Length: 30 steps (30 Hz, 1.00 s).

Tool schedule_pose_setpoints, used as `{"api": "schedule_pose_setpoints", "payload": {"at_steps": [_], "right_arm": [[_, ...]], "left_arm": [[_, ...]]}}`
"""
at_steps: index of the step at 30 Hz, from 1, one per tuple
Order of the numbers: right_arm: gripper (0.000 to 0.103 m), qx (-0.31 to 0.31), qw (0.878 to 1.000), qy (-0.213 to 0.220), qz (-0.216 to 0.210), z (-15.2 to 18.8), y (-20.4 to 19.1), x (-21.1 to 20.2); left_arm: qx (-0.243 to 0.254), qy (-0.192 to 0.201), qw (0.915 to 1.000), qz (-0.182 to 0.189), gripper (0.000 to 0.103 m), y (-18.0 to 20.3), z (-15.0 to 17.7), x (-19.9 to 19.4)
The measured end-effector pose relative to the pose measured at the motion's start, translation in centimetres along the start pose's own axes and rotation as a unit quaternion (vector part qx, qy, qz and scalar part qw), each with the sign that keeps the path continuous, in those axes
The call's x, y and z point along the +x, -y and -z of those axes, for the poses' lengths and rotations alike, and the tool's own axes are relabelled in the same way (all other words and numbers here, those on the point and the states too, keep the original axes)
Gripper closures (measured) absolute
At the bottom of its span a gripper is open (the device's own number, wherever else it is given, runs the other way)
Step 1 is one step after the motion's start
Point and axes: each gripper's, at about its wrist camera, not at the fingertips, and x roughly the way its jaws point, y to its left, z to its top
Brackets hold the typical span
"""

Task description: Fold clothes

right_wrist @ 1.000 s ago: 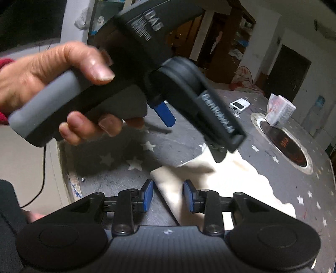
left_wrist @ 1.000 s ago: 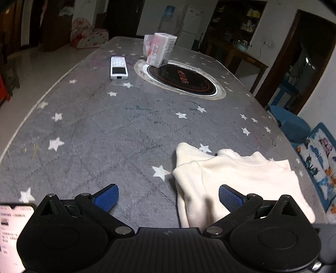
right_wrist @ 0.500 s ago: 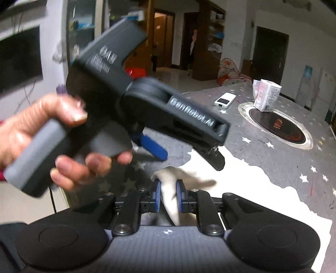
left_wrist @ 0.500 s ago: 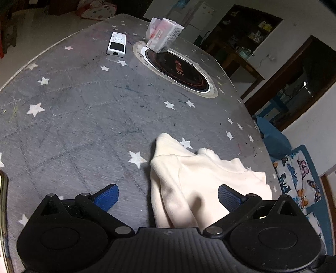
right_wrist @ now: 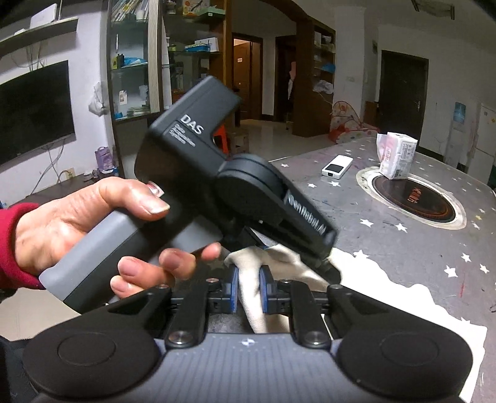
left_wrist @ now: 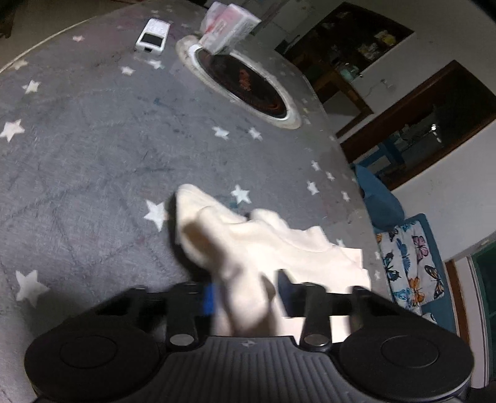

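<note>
Pinching this floppy cream top at the table's near edge, my right gripper is clamped on a bunched corner while my left gripper is closing on another fold, soft and light, so grab hems.

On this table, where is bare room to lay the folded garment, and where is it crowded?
Free: the grey starred tablecloth between the cream garment, the white remote and the round cooktop. Crowded: the far end, where a tissue pack sits on the cooktop's rim, and the near edge, with both grippers.
</note>
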Motion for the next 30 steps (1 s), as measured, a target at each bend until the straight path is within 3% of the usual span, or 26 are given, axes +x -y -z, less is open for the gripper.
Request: {"api": "schedule_pose_setpoints", "payload": {"at_steps": [8,13,16,21,26,30], "right_arm": [[0.085,0.026,1.0,-0.004,0.016,1.3,1.7,-2.1],[0.081,0.08,0.994,-0.024,0.071,3.3,5.3,-4.1],[0.075,0.112,0.986,-0.037,0.121,4.6,7.9,-5.2],[0.068,0.196,0.961,-0.045,0.191,7.0,12.9,-6.4],[0.061,0.271,0.941,-0.036,0.202,8.8,15.8,-6.8],[0.058,0.304,0.933,-0.023,0.191,9.9,16.4,-6.6]], "left_arm": [[0.017,0.003,0.9998,-0.009,0.082,-0.1,0.1,0.2],[0.033,0.009,0.9992,-0.018,0.082,0.1,0.1,0.2],[0.048,0.013,0.9985,-0.025,0.082,0.4,0.2,0.2],[0.07,0.018,0.9966,-0.039,0.081,1.0,0.5,0.2],[0.074,0.018,0.9963,-0.041,0.081,1.0,0.5,0.3],[0.077,0.018,0.996,-0.043,0.08,1.1,0.5,0.3]]}}
